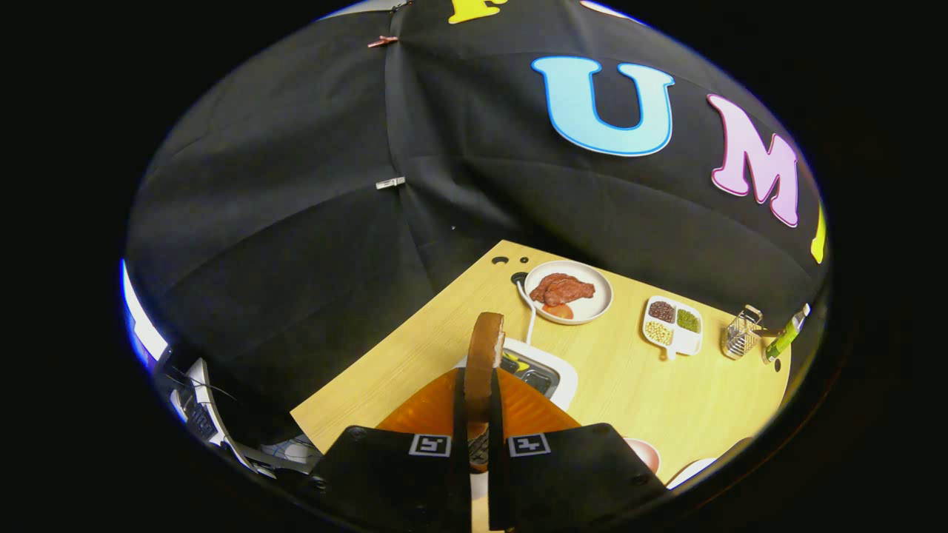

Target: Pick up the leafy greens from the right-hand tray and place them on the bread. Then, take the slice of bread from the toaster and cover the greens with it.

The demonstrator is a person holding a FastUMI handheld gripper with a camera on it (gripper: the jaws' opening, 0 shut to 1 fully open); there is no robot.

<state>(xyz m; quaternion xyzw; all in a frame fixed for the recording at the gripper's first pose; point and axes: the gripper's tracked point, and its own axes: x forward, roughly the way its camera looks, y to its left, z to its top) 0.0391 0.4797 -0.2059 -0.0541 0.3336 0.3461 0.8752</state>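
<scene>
bread slice [484, 354] (edge-on) clamped in gripper [478, 414] | over toaster [544, 374] | meat plate [585, 309], bean dish [672, 323] beyond

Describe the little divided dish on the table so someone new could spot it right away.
On the wooden table, look beyond the gripper, shut on the bread slice. Between the round plate of reddish food and the wire basket lies the divided dish: white, with three compartments of dark, green and pale grains.
</scene>
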